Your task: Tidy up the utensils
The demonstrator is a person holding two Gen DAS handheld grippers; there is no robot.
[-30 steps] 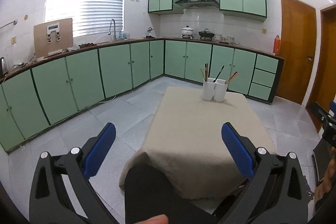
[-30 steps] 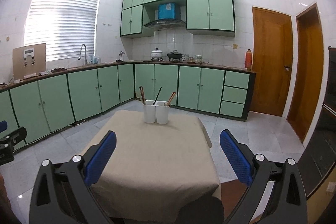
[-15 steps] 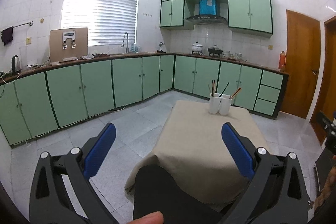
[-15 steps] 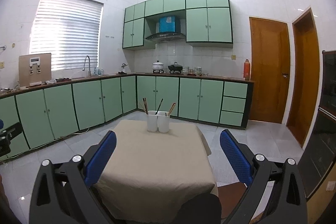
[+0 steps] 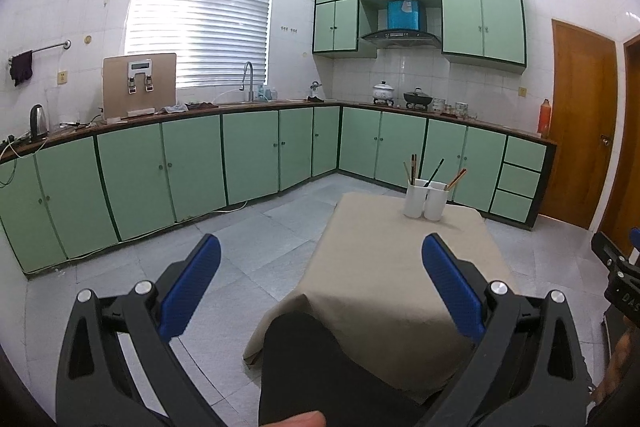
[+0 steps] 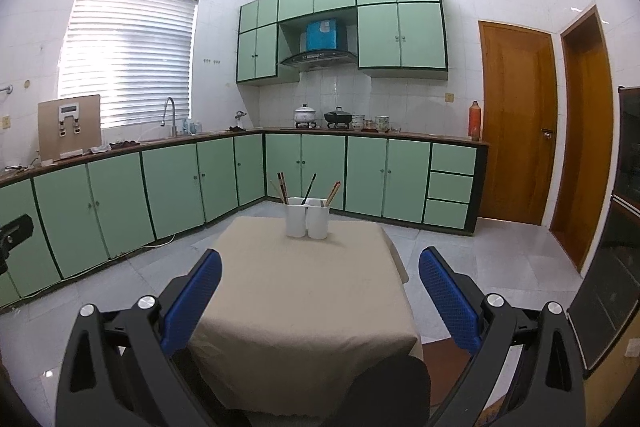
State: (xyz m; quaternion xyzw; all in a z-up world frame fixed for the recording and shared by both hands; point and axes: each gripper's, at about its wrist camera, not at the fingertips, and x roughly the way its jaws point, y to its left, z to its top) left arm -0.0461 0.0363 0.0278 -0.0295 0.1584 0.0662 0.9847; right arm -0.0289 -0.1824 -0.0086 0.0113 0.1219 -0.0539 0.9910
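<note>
Utensils (image 6: 308, 189) stand sorted in two cups (image 6: 307, 218) far ahead of both empty, spread-apart grippers: left gripper (image 5: 320, 283), right gripper (image 6: 320, 291).

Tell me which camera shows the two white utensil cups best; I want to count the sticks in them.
The right wrist view: the white utensil cups stand near centre, unobstructed. The left wrist view shows them right of centre and smaller.

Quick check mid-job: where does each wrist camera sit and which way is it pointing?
Left wrist: on the open left hand-held gripper, facing the kitchen corner, table to its right; thumb tip and dark knee show.
Right wrist: on the open right hand-held gripper, squarely facing the table; knee shows.
Shared: two white utensil holders with chopsticks, green cabinets.
</note>
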